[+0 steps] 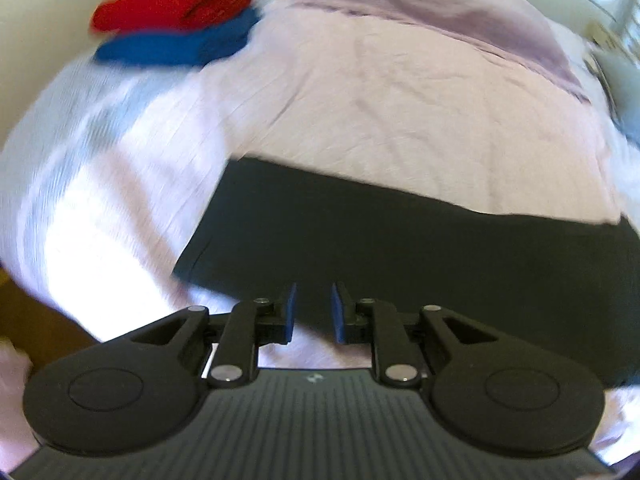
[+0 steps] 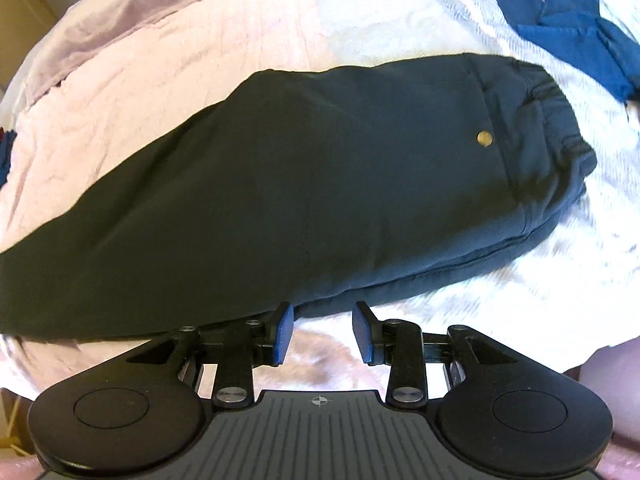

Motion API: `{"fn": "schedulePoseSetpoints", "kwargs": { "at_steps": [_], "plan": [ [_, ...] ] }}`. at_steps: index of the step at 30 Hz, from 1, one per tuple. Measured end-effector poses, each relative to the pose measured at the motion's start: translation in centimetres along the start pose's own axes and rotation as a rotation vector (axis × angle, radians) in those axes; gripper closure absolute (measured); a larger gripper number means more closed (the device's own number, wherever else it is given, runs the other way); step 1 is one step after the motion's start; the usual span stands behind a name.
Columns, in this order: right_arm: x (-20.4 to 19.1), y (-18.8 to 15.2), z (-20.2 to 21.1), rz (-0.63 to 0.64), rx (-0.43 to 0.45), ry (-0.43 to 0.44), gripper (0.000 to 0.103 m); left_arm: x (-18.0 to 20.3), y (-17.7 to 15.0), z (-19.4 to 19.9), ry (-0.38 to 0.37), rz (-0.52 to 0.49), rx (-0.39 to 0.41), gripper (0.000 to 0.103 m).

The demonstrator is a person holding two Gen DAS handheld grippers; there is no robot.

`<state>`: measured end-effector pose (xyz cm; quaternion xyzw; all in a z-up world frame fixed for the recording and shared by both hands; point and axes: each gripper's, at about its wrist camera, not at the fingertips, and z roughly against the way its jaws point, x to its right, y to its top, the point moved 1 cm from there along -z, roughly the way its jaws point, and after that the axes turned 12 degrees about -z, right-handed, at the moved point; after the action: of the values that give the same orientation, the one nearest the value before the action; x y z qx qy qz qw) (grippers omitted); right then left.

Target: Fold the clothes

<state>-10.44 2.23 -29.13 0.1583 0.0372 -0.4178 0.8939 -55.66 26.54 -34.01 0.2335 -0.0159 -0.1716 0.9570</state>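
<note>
Lying flat across the bed (image 2: 248, 52), dark trousers (image 2: 320, 184) fill centre, waistband at 2 o'clock; right claw (image 2: 322, 330) and left claw (image 1: 314, 312) both parted, empty; risk: pinching the sheet too; blue garment (image 2: 576, 36) at 1 o'clock, red cloth (image 1: 172, 0) at 11, neither blocking.

Dark trousers (image 2: 304, 184) lying flat on pale pink bedspread (image 2: 224, 40), legs doubled together; elastic waistband (image 2: 556, 132) at right end; brass button (image 2: 485, 137) near waistband; leg end (image 1: 400, 240) squared off
</note>
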Motion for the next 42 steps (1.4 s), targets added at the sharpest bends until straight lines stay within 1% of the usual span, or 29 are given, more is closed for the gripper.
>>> {"fn": "schedulePoseSetpoints", "kwargs": {
  "at_steps": [2,5,7,10,12,15,19,23,24,27,29,30,32,33,35,36,37,38,39,40,42],
  "plan": [
    [0.5,0.0,-0.4,-0.009,0.002,-0.005,0.065,-2.0,-0.6,-0.4,-0.016,0.078,-0.017,0.084],
    [2.2,0.4,-1.4,-0.044,0.033,0.006,0.062,-3.5,-1.6,-1.8,-0.05,0.187,0.017,0.078],
    [3.8,0.6,-2.3,-0.092,0.09,0.034,0.061,-4.1,-2.4,-2.7,-0.045,0.218,0.053,0.078],
    [6.1,0.0,-3.5,-0.131,0.207,0.111,0.061,-4.8,-3.7,-3.9,-0.034,0.257,0.11,0.078],
    [6.8,-0.7,-4.1,-0.112,0.27,0.16,0.061,-5.1,-4.3,-4.8,-0.038,0.247,0.148,0.078],
    [7.5,-1.6,-5.4,-0.096,0.353,0.219,0.06,-5.1,-5.2,-5.5,-0.051,0.207,0.205,0.078],
    [8.4,-3.0,-6.1,-0.071,0.454,0.301,0.056,-4.9,-6.4,-6.0,-0.063,0.148,0.276,0.077],
    [9.7,-4.9,-6.3,-0.082,0.531,0.364,0.056,-5.6,-7.6,-6.0,-0.118,0.128,0.344,0.075],
    [9.9,-5.4,-6.3,-0.104,0.542,0.37,0.056,-6.0,-7.8,-5.9,-0.144,0.127,0.358,0.074],
    [9.4,-6.9,-5.6,-0.177,0.544,0.344,0.055,-7.6,-8.7,-5.7,-0.235,0.143,0.402,0.072],
    [9.1,-7.9,-5.1,-0.225,0.544,0.327,0.055,-8.9,-8.9,-5.7,-0.289,0.212,0.367,0.073],
    [8.9,-8.4,-4.8,-0.248,0.537,0.323,0.055,-9.4,-9.1,-5.5,-0.318,0.24,0.366,0.072],
    [8.1,-9.4,-3.9,-0.282,0.491,0.341,0.055,-10.4,-9.0,-5.5,-0.353,0.279,0.389,0.072],
    [7.8,-10.0,-3.4,-0.277,0.494,0.355,0.055,-10.8,-8.9,-5.7,-0.371,0.297,0.388,0.072],
    [6.9,-11.2,-2.6,-0.265,0.51,0.337,0.055,-11.4,-8.7,-6.5,-0.408,0.338,0.371,0.075],
    [6.7,-11.6,-2.4,-0.266,0.506,0.328,0.055,-11.6,-8.6,-6.7,-0.418,0.354,0.361,0.079],
    [6.5,-12.1,-2.2,-0.273,0.499,0.334,0.054,-11.8,-8.5,-6.6,-0.423,0.355,0.362,0.088],
    [6.4,-12.5,-2.1,-0.28,0.492,0.341,0.054,-11.9,-8.4,-6.4,-0.427,0.35,0.368,0.09],
    [6.3,-12.9,-2.0,-0.286,0.486,0.348,0.054,-12.1,-8.3,-6.0,-0.434,0.341,0.383,0.096],
    [6.3,-13.3,-1.9,-0.292,0.483,0.352,0.054,-12.3,-8.2,-5.5,-0.444,0.329,0.403,0.1],
    [6.4,-13.8,-1.9,-0.305,0.477,0.344,0.054,-12.7,-8.0,-4.6,-0.456,0.311,0.438,0.103]
  ]
}}
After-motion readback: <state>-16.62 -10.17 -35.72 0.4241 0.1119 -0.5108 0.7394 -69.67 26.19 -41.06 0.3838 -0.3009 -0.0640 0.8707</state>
